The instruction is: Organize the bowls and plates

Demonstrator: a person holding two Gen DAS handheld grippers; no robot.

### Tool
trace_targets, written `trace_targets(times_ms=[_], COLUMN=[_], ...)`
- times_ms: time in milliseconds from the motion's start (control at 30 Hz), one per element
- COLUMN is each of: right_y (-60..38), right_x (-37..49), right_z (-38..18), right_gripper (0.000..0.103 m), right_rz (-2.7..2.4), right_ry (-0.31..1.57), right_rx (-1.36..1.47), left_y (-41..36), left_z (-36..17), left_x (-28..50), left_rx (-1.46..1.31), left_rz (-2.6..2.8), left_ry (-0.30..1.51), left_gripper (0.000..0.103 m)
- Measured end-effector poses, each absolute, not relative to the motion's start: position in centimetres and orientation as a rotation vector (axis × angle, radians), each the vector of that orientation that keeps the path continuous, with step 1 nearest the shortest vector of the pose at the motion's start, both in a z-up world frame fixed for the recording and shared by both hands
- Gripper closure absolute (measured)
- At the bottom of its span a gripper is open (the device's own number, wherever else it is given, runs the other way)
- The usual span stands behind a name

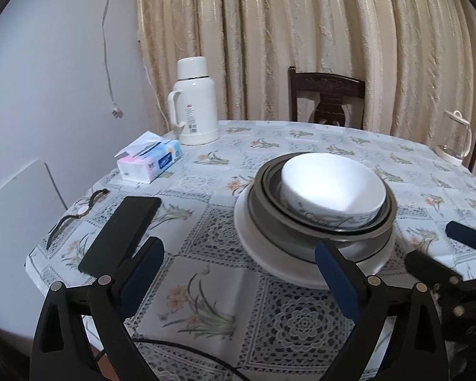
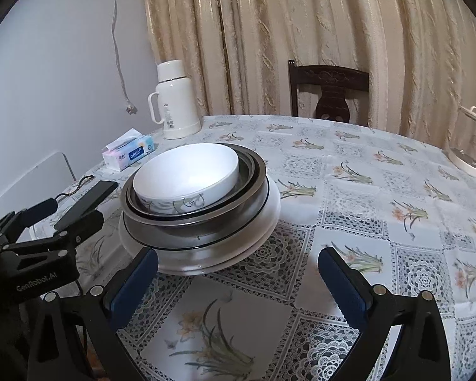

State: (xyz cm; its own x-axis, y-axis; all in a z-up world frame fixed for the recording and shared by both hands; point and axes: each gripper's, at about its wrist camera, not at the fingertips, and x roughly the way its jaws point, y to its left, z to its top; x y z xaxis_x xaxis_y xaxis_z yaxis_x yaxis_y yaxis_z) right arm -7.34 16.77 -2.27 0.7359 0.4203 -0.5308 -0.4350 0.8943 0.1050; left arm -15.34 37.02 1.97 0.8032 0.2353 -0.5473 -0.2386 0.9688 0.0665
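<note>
A stack stands on the flowered tablecloth: a white bowl (image 1: 331,185) (image 2: 187,174) nests in metal bowls (image 1: 320,228) (image 2: 193,225), all on a white plate (image 1: 269,254) (image 2: 254,241). My left gripper (image 1: 239,263) is open just in front of the stack and to its left, with nothing between its fingers. My right gripper (image 2: 238,270) is open too, in front of the stack's right side, and holds nothing. In the right wrist view the left gripper (image 2: 52,214) shows at the left edge; in the left wrist view the right gripper (image 1: 434,247) shows at the right edge.
A black phone (image 1: 120,235) (image 2: 89,203) lies left of the stack, with a wristwatch (image 1: 79,212) beyond it. A tissue box (image 1: 149,160) (image 2: 128,154) and a white thermos (image 1: 195,101) (image 2: 174,98) stand at the back left. A glass kettle (image 1: 455,136) (image 2: 471,143) stands far right. A dark chair (image 1: 328,95) faces the curtain.
</note>
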Motion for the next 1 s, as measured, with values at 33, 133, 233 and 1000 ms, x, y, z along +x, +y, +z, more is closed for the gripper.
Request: trace_targets(times_ms=[33, 133, 233, 1000], right_y=[16.8, 17.0, 17.1, 18.6], right_x=[-7.4, -7.3, -7.2, -6.4], right_z=[-2.3, -2.7, -3.1, -4.9], right_gripper=[0.0, 0.0, 0.0, 0.0], right_rz=[0.471, 0.473, 0.494, 0.525], right_ry=[0.573, 0.584, 0.609, 0.659], right_rx=[-0.03, -0.042, -0.035, -0.089], left_y=[37.2, 37.3, 37.2, 37.6], left_z=[1.8, 1.4, 0.9, -2.0], left_x=[-15.4, -15.5, -15.4, -14.3], left_rx=[-0.005, 0.001, 0.007, 0.015], left_rz=[0.261, 0.271, 0.269, 0.293], left_ry=[0.588, 0.598, 0.613, 0.694], left_gripper=[0.006, 0.006, 0.006, 0.006])
